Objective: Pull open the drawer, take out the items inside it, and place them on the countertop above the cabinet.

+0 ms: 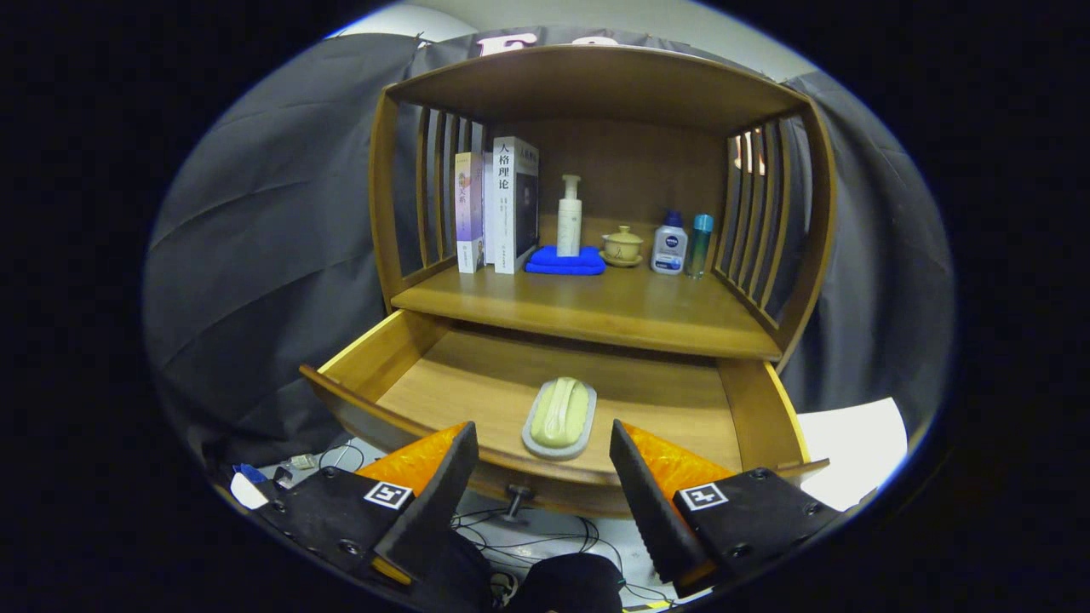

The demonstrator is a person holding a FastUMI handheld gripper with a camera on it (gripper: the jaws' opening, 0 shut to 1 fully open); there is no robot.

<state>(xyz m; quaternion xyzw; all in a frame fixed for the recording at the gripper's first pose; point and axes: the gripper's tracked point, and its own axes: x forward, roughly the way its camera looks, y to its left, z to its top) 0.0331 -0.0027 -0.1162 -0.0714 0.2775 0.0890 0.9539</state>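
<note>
Drawer (477, 383) is sitting pulled open below the worktop (596, 311). Soap dish (559, 417) is lying inside the drawer near its front edge, just ahead of the gripper (542, 464). Jaws are hanging wide open, gripping nothing. Drawer knob (516, 501) is showing between the fingers.

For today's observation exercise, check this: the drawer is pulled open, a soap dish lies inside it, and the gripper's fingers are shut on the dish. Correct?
Not quite. In the gripper view the drawer is open with the soap dish inside, but the gripper is open, its fingers apart and short of the dish.
</note>
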